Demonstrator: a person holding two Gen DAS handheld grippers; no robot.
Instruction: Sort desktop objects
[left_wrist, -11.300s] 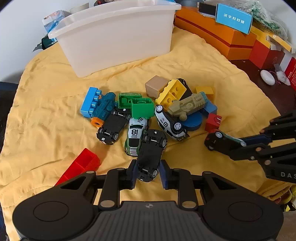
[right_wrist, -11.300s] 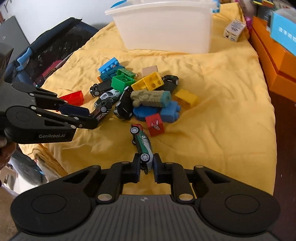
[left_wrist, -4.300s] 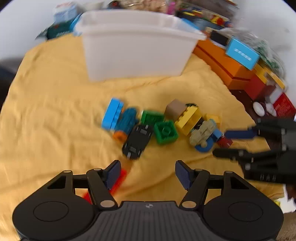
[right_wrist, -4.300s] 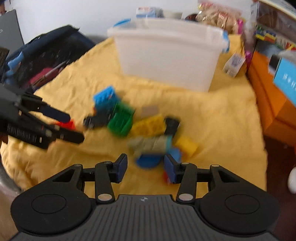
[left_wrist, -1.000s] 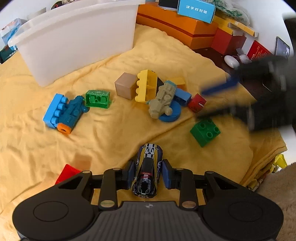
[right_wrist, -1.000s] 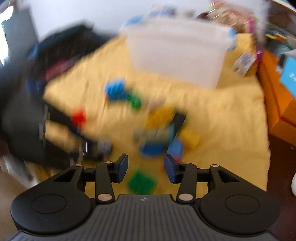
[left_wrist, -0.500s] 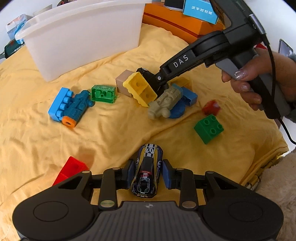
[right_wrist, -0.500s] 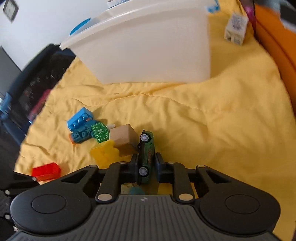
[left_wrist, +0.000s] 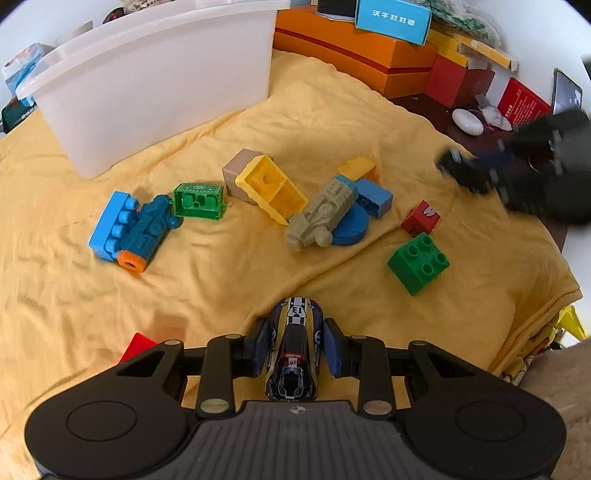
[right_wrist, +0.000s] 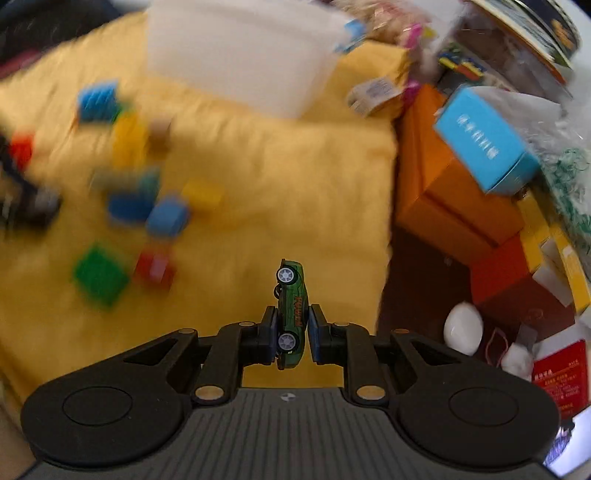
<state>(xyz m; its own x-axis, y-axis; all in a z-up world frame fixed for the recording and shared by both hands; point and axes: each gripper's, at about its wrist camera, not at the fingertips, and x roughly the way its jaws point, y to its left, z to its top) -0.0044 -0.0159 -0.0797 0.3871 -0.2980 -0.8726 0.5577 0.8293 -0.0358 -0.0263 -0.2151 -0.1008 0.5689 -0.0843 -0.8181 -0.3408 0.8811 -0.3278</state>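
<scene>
My left gripper (left_wrist: 294, 345) is shut on a dark blue and yellow toy race car (left_wrist: 294, 350) numbered 13, held low over the yellow cloth (left_wrist: 221, 280). My right gripper (right_wrist: 291, 334) is shut on a green toy car (right_wrist: 291, 306) turned on its side, over the cloth's right part; it shows blurred at the right edge of the left wrist view (left_wrist: 517, 177). Loose toys lie on the cloth: a green brick (left_wrist: 418, 259), a red block (left_wrist: 421, 218), a tan toy vehicle (left_wrist: 322, 213), a yellow brick (left_wrist: 272, 190), a blue brick (left_wrist: 112, 226).
A white plastic bin (left_wrist: 155, 77) stands at the back of the cloth. Orange boxes (left_wrist: 354, 55) and a blue carton (left_wrist: 393, 18) line the right. A small green brick (left_wrist: 199, 201), a teal toy (left_wrist: 149, 230), and a red brick (left_wrist: 138, 345) lie left.
The right gripper has pulled back from the toy pile to the right with the green car in it. The yellow brick has dropped flat. The left gripper still holds its car.
</scene>
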